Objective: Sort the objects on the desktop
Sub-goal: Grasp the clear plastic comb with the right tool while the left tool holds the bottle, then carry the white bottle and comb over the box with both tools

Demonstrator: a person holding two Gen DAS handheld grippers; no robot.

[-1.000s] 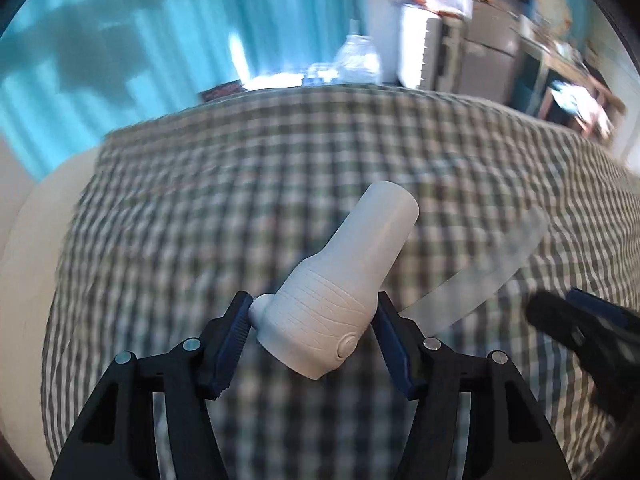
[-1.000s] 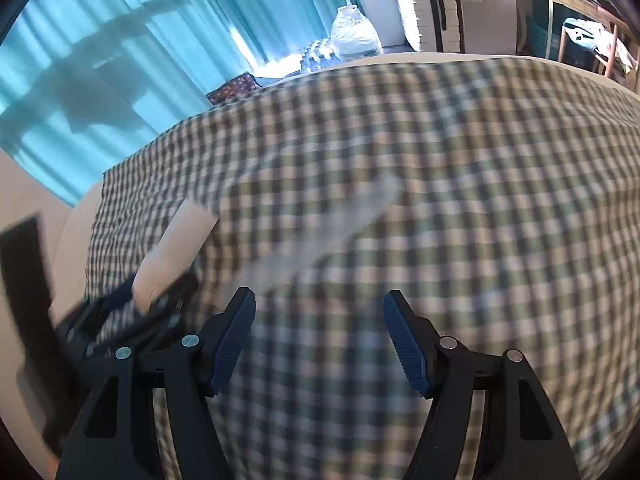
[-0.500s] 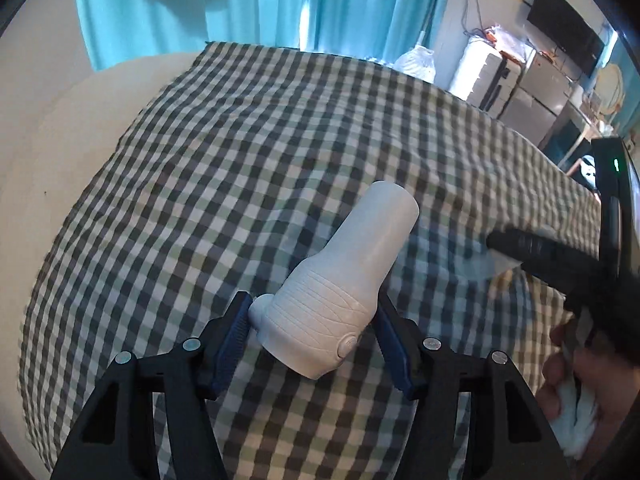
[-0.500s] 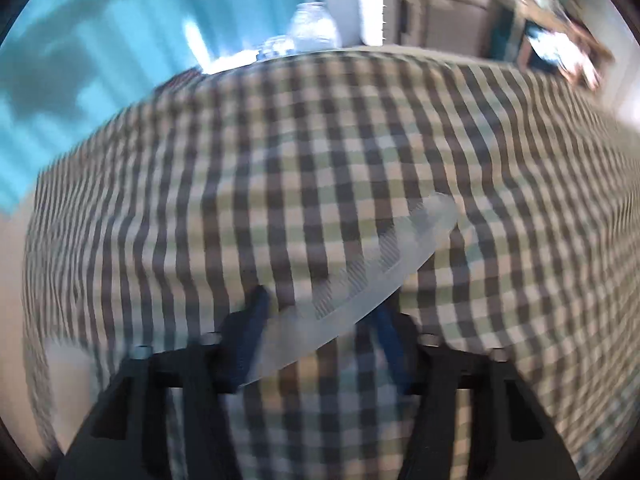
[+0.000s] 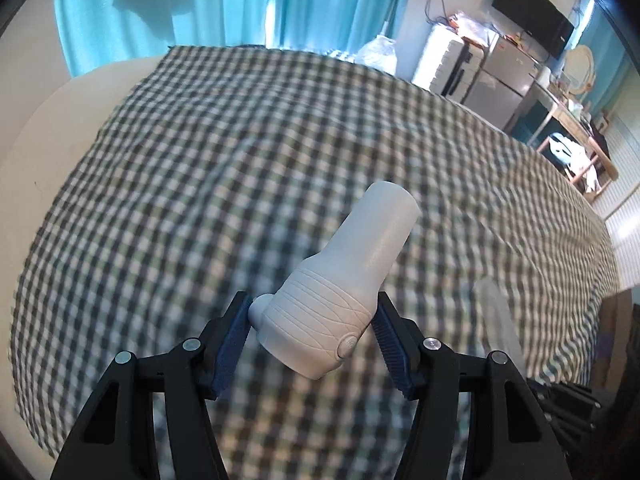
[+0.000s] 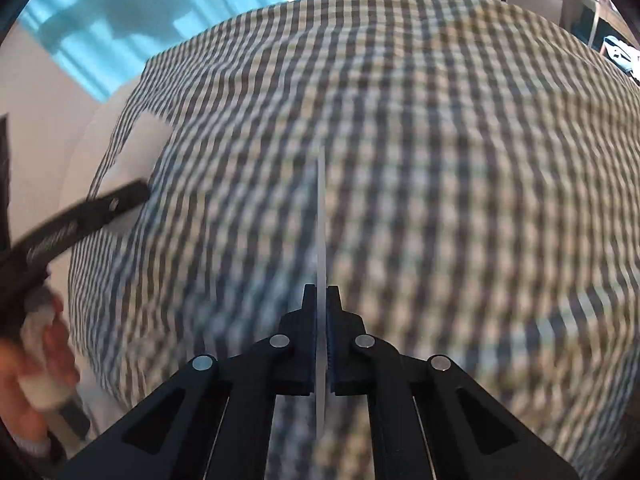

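My left gripper (image 5: 314, 308) is shut on a white handheld device (image 5: 348, 280) with a round nose, held tilted up to the right above the checked tablecloth (image 5: 240, 152). In the right wrist view my right gripper (image 6: 321, 292) is closing on a thin clear plastic comb (image 6: 321, 216). The comb shows edge-on, with the pads pressing both its faces. It also appears as a blurred translucent strip (image 5: 496, 320) at the lower right of the left wrist view. The left gripper (image 6: 80, 216) and the device's nose (image 6: 144, 144) show at the left edge.
A round pale table (image 5: 48, 128) carries the cloth. A hand (image 6: 36, 360) holds the left tool. Teal curtains (image 5: 200, 0) hang behind, with a bagged bottle (image 5: 378, 54), white drawers (image 5: 444, 60) and a wooden desk (image 5: 568, 120) beyond the far edge.
The right gripper came down over the comb lying flat on the cloth and closed on it; the comb now stands edge-on. The left gripper kept the white device and shifted sideways.
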